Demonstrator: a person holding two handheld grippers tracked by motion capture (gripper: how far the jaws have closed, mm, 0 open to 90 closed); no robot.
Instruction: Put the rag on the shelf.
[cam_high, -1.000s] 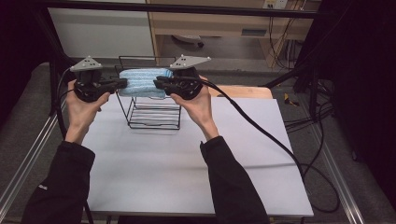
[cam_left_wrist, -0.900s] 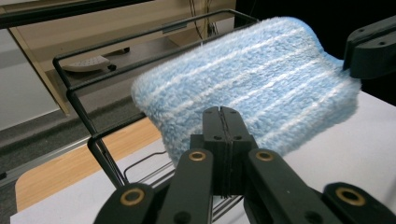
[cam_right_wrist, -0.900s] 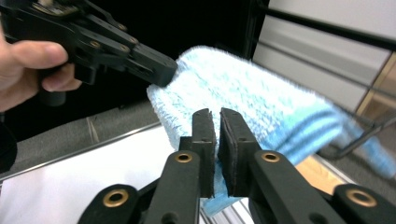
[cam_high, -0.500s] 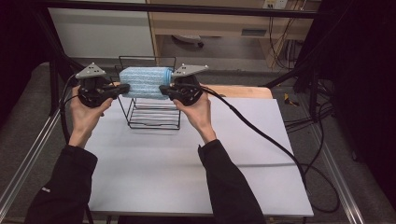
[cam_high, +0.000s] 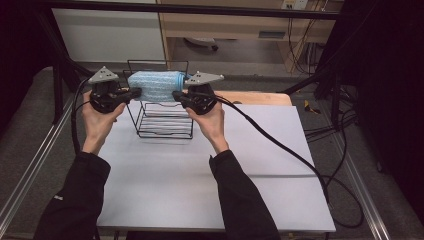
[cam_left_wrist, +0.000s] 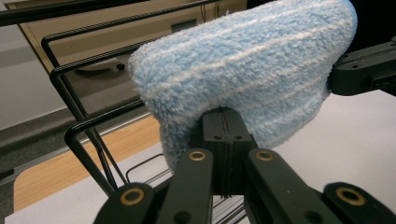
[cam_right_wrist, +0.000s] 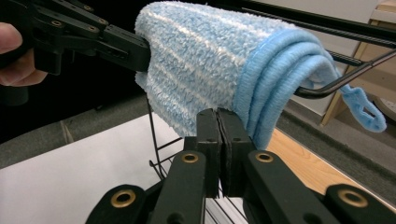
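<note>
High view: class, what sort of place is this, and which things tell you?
Probably a lab or workshop bench: a white table in a metal frame, trailing black cables, and a wooden cabinet behind.

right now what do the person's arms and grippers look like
Both sleeves are black and long, ending at the wrists. The left gripper and right gripper are black, each topped by a grey three-cornered plate, with brass-coloured pivot rings on the jaw links. A black cable trails from each.
</note>
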